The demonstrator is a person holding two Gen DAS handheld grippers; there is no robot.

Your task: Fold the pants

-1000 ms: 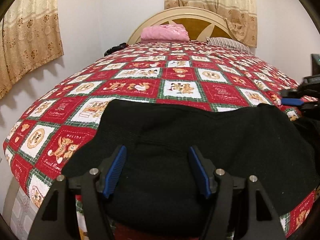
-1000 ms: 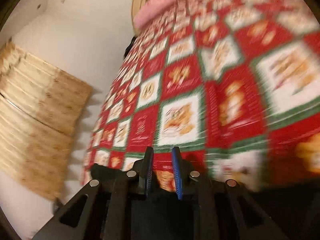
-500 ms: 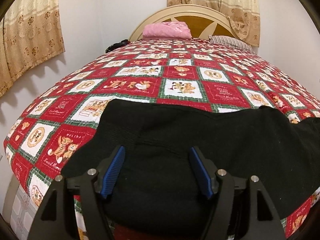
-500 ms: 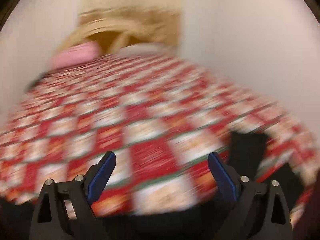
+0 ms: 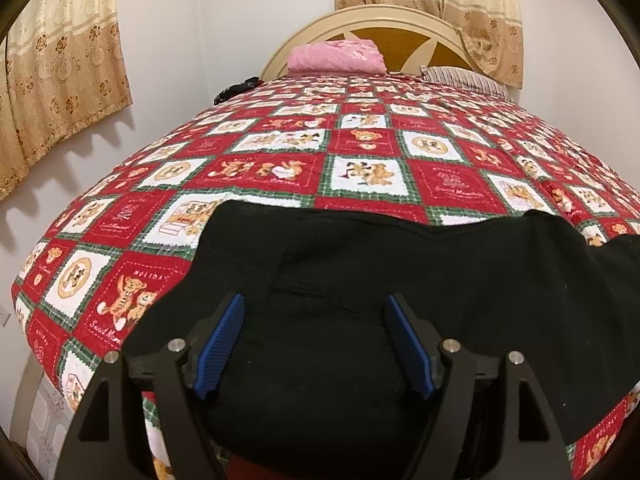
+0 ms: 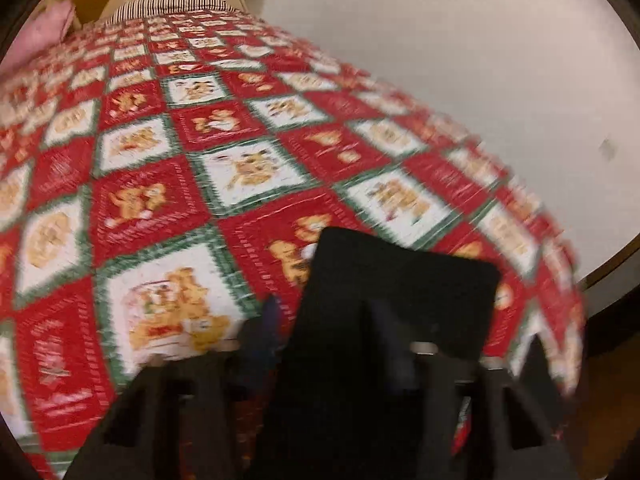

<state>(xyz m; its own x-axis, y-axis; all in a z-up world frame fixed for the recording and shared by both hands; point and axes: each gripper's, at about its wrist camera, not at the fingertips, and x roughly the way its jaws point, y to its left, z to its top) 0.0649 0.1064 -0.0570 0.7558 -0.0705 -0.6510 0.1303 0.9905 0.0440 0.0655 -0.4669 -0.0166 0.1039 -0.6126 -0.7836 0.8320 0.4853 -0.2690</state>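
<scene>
Red patchwork quilt (image 5: 360,148), beige curtains (image 5: 60,60)

The quilt (image 5: 280,168) reads "HOLIDAY" above a bear; other script too small.

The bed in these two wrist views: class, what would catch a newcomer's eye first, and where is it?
The red, white and green teddy-bear quilt covering the bed fills both views. Black pants lie across its near edge, dark against the pattern. In the left wrist view the left gripper hangs over them with its blue-padded fingers apart, and a pink folded blanket sits by the headboard.
</scene>
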